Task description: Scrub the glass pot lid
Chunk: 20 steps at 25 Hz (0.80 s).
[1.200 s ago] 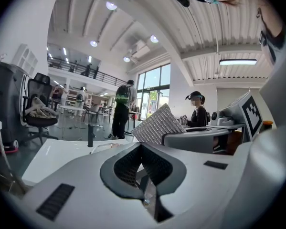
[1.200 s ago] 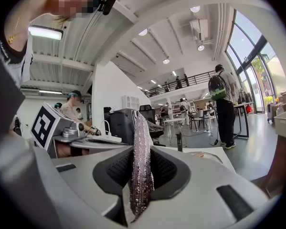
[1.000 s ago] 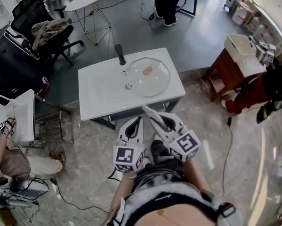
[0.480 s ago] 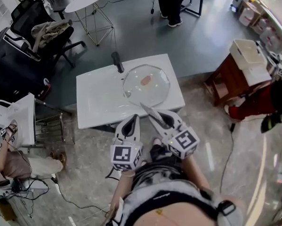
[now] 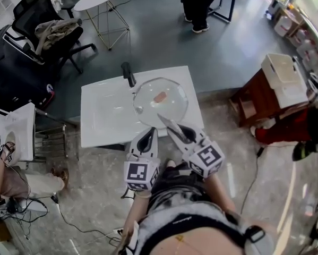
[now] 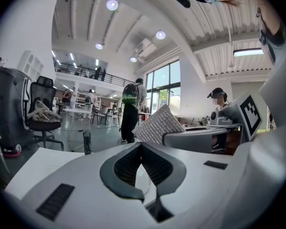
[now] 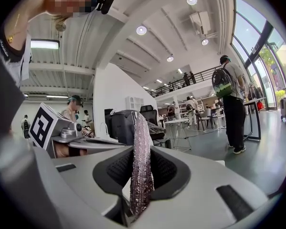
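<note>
On white table: glass pot lid. Left gripper jaws together, empty; right gripper clamping silvery scouring pad.

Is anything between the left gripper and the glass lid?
Nothing is in the way. In the head view, only a thin strip of bare white table shows between the left gripper and the glass lid.

Low in the frame's centre, the left gripper and right gripper were white moulded shells with dark ribbed pads. Each bore a black-and-white marker cube. The person wore dark clothing with a pale fuzzy trim.
</note>
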Each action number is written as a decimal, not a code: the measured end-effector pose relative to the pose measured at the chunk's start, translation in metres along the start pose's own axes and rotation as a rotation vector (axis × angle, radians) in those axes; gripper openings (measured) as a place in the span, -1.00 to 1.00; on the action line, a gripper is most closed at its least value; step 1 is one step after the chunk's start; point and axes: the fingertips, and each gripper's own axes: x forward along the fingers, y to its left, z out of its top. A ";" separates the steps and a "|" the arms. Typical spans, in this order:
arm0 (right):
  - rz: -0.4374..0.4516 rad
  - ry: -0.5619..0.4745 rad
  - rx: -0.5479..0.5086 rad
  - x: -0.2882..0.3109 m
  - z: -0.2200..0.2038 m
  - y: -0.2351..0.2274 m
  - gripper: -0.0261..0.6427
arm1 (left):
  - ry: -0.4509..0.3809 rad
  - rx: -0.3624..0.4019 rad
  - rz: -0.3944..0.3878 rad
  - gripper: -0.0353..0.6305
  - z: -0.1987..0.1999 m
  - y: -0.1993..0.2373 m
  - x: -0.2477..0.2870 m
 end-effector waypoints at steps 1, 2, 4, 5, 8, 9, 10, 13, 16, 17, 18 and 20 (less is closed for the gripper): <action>0.002 -0.004 -0.006 0.002 0.001 -0.002 -0.67 | 0.000 -0.004 0.002 -0.89 0.000 0.002 0.003; 0.002 -0.002 -0.006 0.004 0.001 -0.003 -0.67 | 0.001 -0.008 0.002 -0.89 -0.001 0.004 0.006; -0.005 0.022 0.015 0.007 0.000 -0.006 -0.67 | 0.007 -0.013 -0.005 -0.89 -0.002 0.006 0.013; -0.011 0.034 0.026 0.008 0.000 -0.008 -0.67 | 0.010 -0.012 -0.011 -0.89 -0.002 0.007 0.017; -0.032 0.046 0.025 0.015 0.000 -0.020 -0.67 | 0.013 -0.008 -0.033 -0.89 0.000 0.013 0.030; -0.042 0.047 0.023 0.019 0.000 -0.024 -0.67 | 0.015 -0.007 -0.044 -0.89 0.001 0.017 0.035; -0.055 0.048 0.022 0.023 0.000 -0.027 -0.67 | 0.016 -0.005 -0.056 -0.89 0.002 0.020 0.040; -0.095 0.045 0.034 0.035 0.003 -0.037 -0.67 | 0.016 0.006 -0.095 -0.89 0.009 0.032 0.056; -0.141 0.033 0.030 0.048 0.006 -0.050 -0.67 | 0.016 0.022 -0.138 -0.89 0.016 0.043 0.074; -0.157 0.031 0.020 0.052 0.006 -0.055 -0.67 | 0.018 0.026 -0.152 -0.89 0.017 0.046 0.080; -0.169 0.039 0.012 0.056 0.006 -0.058 -0.67 | 0.024 0.028 -0.166 -0.89 0.017 0.049 0.085; -0.188 0.061 0.000 0.064 0.004 -0.061 -0.67 | 0.037 0.031 -0.192 -0.89 0.015 0.055 0.093</action>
